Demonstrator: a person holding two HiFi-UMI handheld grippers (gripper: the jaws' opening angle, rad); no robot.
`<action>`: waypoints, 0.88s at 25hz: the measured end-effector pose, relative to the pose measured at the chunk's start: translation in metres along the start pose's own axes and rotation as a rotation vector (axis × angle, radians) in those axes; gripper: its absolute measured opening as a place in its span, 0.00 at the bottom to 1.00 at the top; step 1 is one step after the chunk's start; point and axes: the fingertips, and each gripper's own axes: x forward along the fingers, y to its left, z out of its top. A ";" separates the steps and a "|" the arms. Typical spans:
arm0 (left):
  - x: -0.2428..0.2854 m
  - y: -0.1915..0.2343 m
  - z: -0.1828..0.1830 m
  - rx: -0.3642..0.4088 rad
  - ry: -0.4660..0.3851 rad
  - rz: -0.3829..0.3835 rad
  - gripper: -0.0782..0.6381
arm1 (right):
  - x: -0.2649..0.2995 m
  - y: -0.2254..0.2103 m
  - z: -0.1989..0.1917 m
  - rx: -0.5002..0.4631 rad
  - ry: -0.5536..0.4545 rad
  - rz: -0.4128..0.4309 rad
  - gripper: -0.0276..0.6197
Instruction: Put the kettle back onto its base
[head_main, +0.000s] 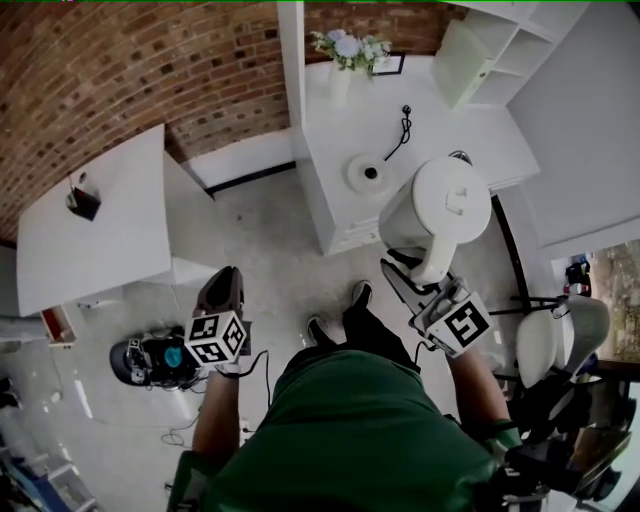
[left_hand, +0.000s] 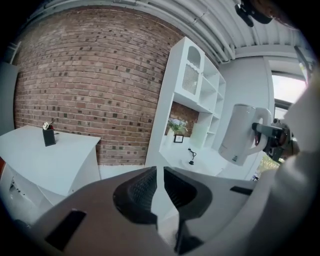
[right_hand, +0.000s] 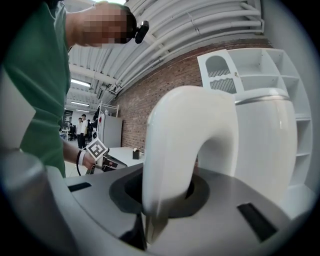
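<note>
The white kettle (head_main: 437, 212) hangs in the air in front of the white counter (head_main: 440, 135), tilted. My right gripper (head_main: 402, 268) is shut on its curved handle (right_hand: 182, 145), and the kettle's body (right_hand: 265, 145) fills the right of the right gripper view. The round white base (head_main: 369, 173) with a dark centre sits on the counter, just left of and beyond the kettle. My left gripper (head_main: 222, 278) is held low over the floor, well left of the kettle. Its jaws (left_hand: 160, 172) stand shut with nothing between them. The kettle (left_hand: 243, 132) shows at the right of the left gripper view.
A black cord (head_main: 403, 125) and a vase of flowers (head_main: 345, 50) are on the counter, with a white shelf unit (head_main: 500, 40) behind. A white table (head_main: 100, 230) carrying a small black holder (head_main: 83, 200) stands at the left. A chair (head_main: 560, 340) is at the right and a device (head_main: 155, 360) lies on the floor.
</note>
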 end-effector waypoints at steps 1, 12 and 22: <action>0.005 0.001 0.003 0.002 0.001 -0.005 0.19 | 0.004 -0.003 -0.001 0.004 0.002 -0.005 0.16; 0.030 0.022 0.030 0.010 -0.012 0.036 0.19 | 0.041 -0.046 -0.019 0.017 0.009 -0.003 0.16; 0.085 0.018 0.050 0.006 0.015 0.088 0.19 | 0.094 -0.113 -0.051 0.038 0.047 0.034 0.16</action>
